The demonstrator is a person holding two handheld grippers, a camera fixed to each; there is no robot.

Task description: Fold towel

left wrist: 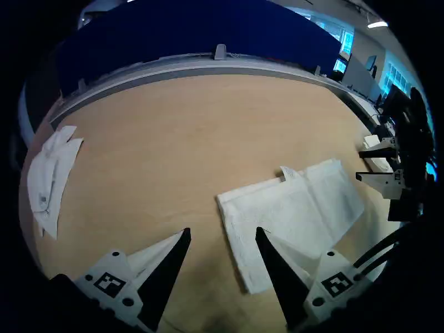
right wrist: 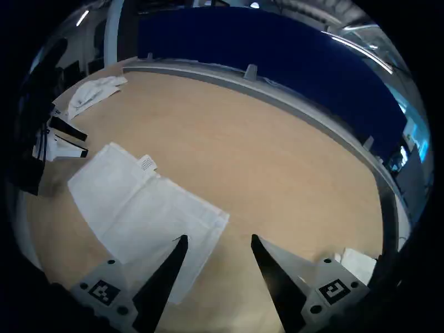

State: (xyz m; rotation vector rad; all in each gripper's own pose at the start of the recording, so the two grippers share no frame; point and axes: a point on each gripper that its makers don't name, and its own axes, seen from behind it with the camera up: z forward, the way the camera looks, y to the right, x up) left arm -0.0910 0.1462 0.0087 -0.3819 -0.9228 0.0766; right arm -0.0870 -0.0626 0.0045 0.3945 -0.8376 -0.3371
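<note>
item: towel (left wrist: pixel 288 213), white, lies flat on the table (left wrist: pixel 183 144), between the two tools.

condition: a tidy rectangle with a crease line across its middle and a label tag (left wrist: pixel 288 173) sticking out at the far edge. it looks doubled over at least once, so i judge the fold partly done. the number of layers cannot be told.

left tool (left wrist: pixel 222 233): fingers spread, nothing between them, hovering at one end of the towel with one finger over the cloth.

right tool (right wrist: pixel 218 238): fingers spread, empty, above the towel's opposite end.

neither tool grips the cloth.

outstanding, by judgement: one more fold to halve the rectangle, or none if this size is accepted.

also noted: a crumpled cloth (left wrist: pixel 50 172) lies well apart near the table edge.
</note>
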